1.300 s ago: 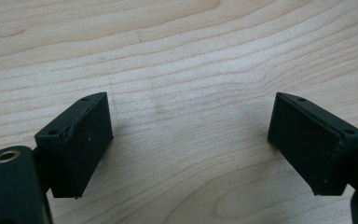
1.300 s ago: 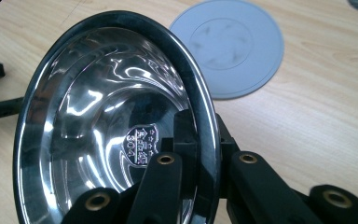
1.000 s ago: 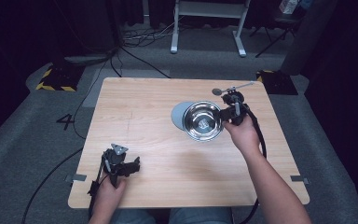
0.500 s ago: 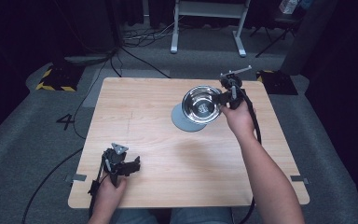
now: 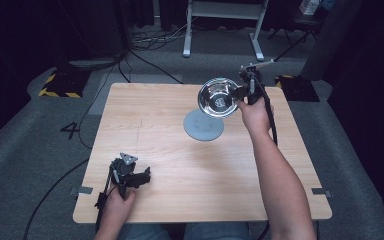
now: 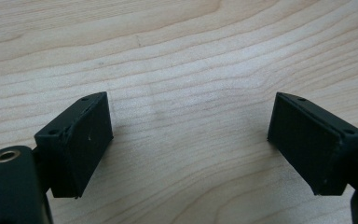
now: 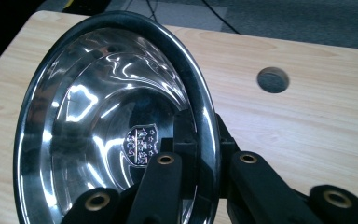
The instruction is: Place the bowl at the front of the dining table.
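Two jaws of the right gripper [image 7: 200,158] are clamped on the rim of a steel bowl [image 5: 219,97], which is held tilted above the table [image 5: 155,125], near a grey disc [image 5: 203,125]. The left gripper [image 5: 142,176] is rested on the table, jaws wide and empty.

- Bowl [image 5: 219,98]: polished metal, mirror-glossy, w/ stamped crest inside (dark rim).
- Table [image 5: 170,150]: light wood, smooth, matt grain.
- Round pad [image 5: 203,126]: grey, matt.
- Left gripper [image 6: 191,144]: pads [image 6: 88,140] black, matt, rubber-like.
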Tool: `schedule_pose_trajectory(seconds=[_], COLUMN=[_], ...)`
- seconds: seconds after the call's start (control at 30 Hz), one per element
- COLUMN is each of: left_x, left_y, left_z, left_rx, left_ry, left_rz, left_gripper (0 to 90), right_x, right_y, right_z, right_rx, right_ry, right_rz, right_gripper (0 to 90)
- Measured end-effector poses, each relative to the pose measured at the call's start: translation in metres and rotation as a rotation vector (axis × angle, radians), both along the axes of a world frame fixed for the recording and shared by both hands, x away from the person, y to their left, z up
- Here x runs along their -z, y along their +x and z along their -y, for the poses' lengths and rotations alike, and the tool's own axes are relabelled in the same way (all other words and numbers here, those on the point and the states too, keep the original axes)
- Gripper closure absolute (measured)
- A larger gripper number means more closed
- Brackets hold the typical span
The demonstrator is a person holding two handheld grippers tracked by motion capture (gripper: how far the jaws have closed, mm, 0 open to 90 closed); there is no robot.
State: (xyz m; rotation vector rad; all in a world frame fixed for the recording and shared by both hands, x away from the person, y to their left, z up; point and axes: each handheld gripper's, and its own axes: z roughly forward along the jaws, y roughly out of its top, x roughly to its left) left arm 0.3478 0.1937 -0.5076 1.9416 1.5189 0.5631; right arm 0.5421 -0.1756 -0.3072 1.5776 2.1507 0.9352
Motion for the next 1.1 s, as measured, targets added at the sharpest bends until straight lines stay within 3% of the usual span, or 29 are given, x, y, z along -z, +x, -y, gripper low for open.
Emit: schedule_pose_trajectory(seconds=[0.17,0.27,0.37,0.63,1.1], left_x=[0.000,0.000,0.000,0.000,0.000], left_y=[0.001,0.001,0.001,0.001,0.001], left_z=[0.000,0.000,0.000,0.000,0.000], left_rx=[-0.001,-0.003,-0.003,-0.002,-0.002], left_ry=[0.000,-0.002,-0.003,-0.003,-0.003], left_rz=[0.000,0.001,0.001,-0.001,-0.001], left_gripper=[13.8,13.8,13.8,13.8,13.8], right_x=[-0.003,0.001,0.007,0.021,0.051], right_y=[0.011,0.019,0.026,0.041,0.060], right_z=[0.004,0.005,0.004,-0.001,-0.015], right_rx=[0.046,0.066,0.078,0.092,0.084], right_ry=[0.016,0.011,0.037,0.068,0.060], right_rz=[-0.008,-0.017,-0.032,-0.059,-0.108], right_gripper=[85.5,85.5,85.5,85.5,85.5])
